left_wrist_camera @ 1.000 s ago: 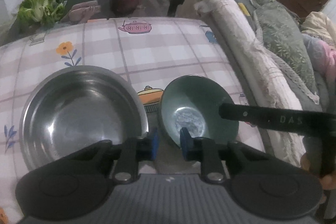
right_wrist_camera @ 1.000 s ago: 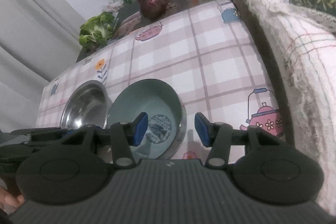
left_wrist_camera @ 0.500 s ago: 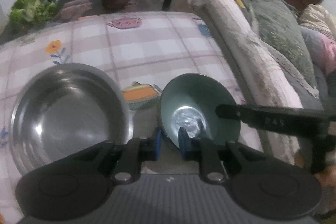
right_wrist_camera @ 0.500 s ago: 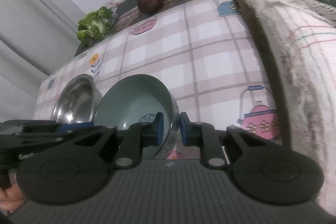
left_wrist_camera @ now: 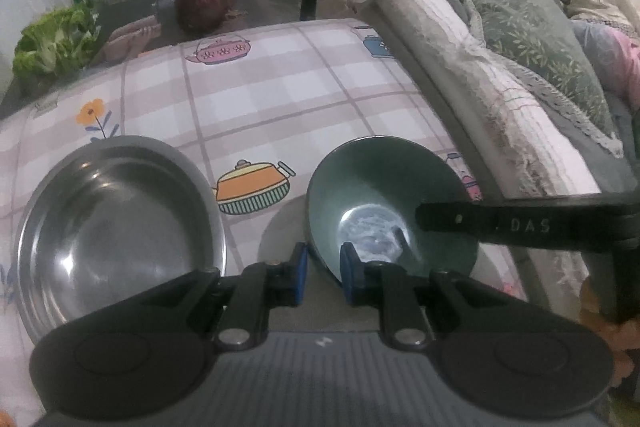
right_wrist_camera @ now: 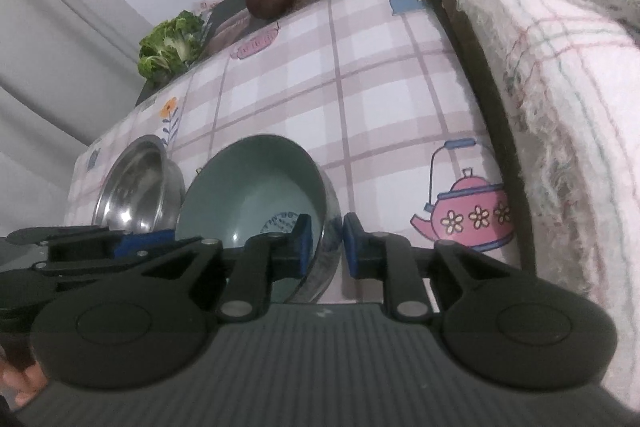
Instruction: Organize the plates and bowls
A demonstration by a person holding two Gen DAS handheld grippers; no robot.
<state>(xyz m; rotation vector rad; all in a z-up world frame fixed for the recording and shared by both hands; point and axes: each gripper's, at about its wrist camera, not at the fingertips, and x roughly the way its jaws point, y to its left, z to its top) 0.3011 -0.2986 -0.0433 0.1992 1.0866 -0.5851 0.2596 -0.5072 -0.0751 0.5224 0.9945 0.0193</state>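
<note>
Bowl [left_wrist_camera: 384,195], green and round, sits tilted on the checked tablecloth [left_wrist_camera: 280,95], its mouth turned up and toward the far end of the table, so that the near wall rises higher than the far one; being round, it has no long axis to speak of. A pale patterned disc shows at its bottom. The left gripper [left_wrist_camera: 323,267] pinches the near-left rim, one blue pad outside the wall and one inside, jaws drawn nearly together on it. The right gripper [right_wrist_camera: 324,247] has the opposite side of the rim between its blue pads in the same way; its jaws are easing apart a little, yet in the right wrist view the pads appear to press on the wall. In the left wrist view the right gripper's black finger reaches across the bowl from the right. Just beside the bowl, to its left and apart from it, lies a steel bowl [left_wrist_camera: 116,227], upright and wider. Beyond the table's far edge are a leafy green vegetable [left_wrist_camera: 56,43] and a dark red cabbage [left_wrist_camera: 205,3]. A rolled cloth-covered edge [left_wrist_camera: 472,75] runs along the table's right side.
</note>
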